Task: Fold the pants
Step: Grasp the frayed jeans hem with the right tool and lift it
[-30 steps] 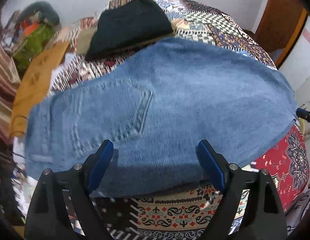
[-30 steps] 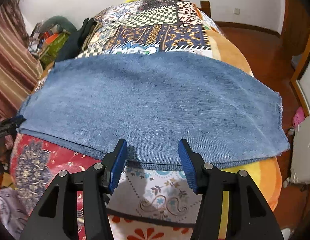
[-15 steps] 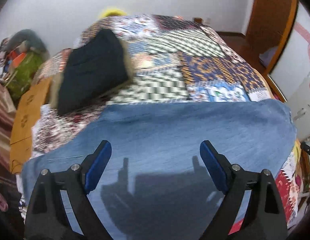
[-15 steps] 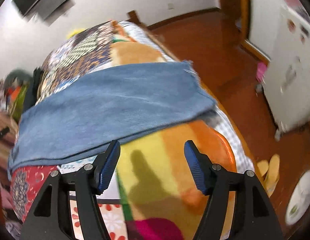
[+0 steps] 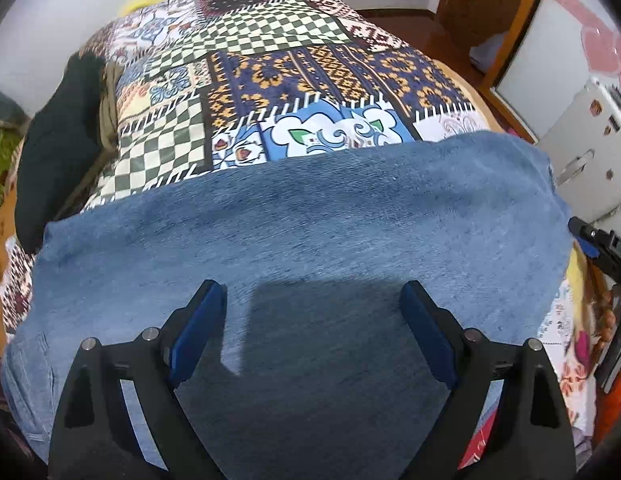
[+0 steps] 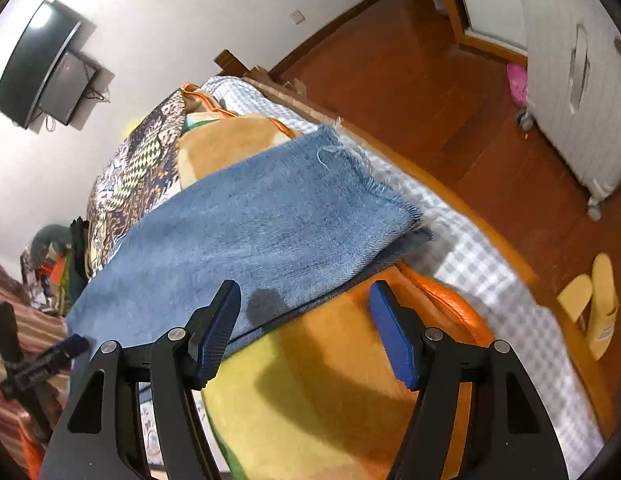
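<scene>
Jeans (image 5: 310, 232) spread flat across the near part of the bed (image 5: 270, 60), legs laid one over the other, frayed hems (image 6: 374, 196) toward the bed's right edge: likely so laid to make the next fold across the length easy

Left gripper (image 5: 310, 320) above mid-leg denim, jaws wide apart, nothing between the pads, no cloth pinched

Right gripper (image 6: 302, 320) near the hem end, over the denim's near edge and the orange-and-yellow blanket (image 6: 330, 400); jaws parted to a middling gap, empty, not visibly touching the fabric

Dark folded garment (image 5: 58, 148) at the far left of the bed, well apart from the jeans
</scene>
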Demonstrator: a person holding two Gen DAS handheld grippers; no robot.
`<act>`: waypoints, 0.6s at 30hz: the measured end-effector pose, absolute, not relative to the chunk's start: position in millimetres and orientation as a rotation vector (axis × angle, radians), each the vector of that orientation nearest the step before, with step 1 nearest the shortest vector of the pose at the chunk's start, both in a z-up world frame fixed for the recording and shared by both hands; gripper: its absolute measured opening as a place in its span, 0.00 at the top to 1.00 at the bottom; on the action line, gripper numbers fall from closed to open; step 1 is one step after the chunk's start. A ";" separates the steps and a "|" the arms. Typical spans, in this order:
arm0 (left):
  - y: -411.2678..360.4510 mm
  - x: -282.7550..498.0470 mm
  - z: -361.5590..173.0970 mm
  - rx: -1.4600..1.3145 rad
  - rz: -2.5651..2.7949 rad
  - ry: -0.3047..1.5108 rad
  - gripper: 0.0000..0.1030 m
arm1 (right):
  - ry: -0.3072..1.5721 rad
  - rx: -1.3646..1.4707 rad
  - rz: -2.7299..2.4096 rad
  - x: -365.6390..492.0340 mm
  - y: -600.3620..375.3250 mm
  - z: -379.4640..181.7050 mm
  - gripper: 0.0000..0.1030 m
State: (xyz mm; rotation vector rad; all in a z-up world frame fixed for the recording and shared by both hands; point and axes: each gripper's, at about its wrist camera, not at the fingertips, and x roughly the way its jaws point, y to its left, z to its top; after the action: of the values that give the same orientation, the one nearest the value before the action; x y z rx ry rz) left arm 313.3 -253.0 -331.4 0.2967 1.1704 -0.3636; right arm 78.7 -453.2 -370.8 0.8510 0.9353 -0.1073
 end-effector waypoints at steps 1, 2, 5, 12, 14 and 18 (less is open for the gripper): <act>-257.0 312.0 -331.9 0.315 -0.370 1.165 0.12 | 0.937 0.856 -0.104 79.0 -451.6 -373.7 0.37; -258.5 311.0 -331.9 0.320 -0.374 1.162 0.11 | 0.939 0.860 -0.098 79.3 -450.2 -375.7 0.36; -259.6 308.9 -333.9 0.329 -0.377 1.163 0.08 | 0.932 0.860 -0.083 80.1 -446.1 -380.9 0.31; -261.8 310.2 -337.4 0.339 -0.370 1.161 0.06 | 0.904 0.913 -0.054 87.0 -454.3 -389.0 0.32; -262.5 309.9 -337.5 0.344 -0.369 1.161 0.06 | 0.902 0.920 -0.053 90.6 -456.7 -390.9 0.39; -262.3 309.3 -337.5 0.344 -0.369 1.161 0.06 | 0.867 0.957 -0.075 94.1 -465.4 -393.6 0.71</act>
State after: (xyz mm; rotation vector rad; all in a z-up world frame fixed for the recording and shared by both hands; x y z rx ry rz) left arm 309.3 -262.3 -337.5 0.3438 1.1608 -0.3694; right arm 94.1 -465.4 -393.6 0.9574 0.8667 -0.0749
